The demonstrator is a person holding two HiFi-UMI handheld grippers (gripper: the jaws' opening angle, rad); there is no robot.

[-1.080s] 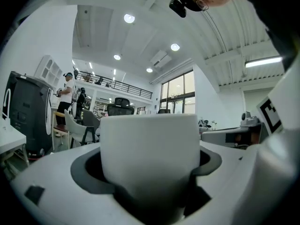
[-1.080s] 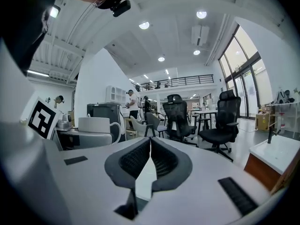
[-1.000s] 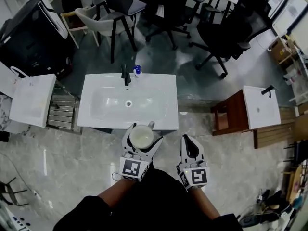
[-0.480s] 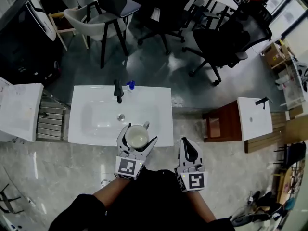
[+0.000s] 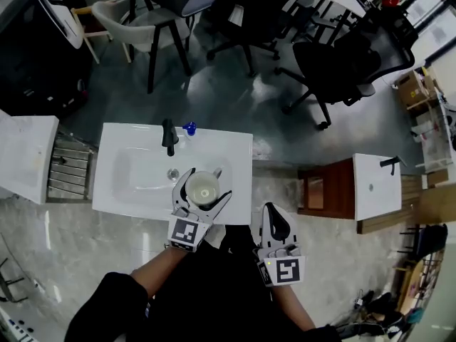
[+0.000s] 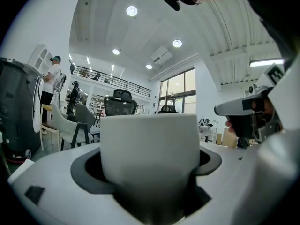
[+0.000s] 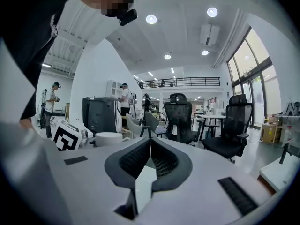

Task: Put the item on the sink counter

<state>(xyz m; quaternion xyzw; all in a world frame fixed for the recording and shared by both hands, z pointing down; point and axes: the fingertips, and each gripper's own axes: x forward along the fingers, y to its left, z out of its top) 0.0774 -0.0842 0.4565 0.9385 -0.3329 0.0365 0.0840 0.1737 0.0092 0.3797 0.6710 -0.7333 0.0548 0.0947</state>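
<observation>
Left gripper (image 5: 204, 192) clamps a white cup (image 5: 202, 186) over the sink counter (image 5: 240, 155); right gripper (image 5: 275, 223) closed, empty. Released over the sloping basin or near the edge, the cup could tip.

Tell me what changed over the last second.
The left gripper carried the cup forward, from just in front of the near edge of the sink to above its front right part. It kept its hold. The right gripper stayed shut and empty near the body.

Our head view: steeply down onto sink (image 5: 135, 173). Gripper views: low, level, toward 12 o'clock; black chairs (image 5: 335, 66) shared.
</observation>
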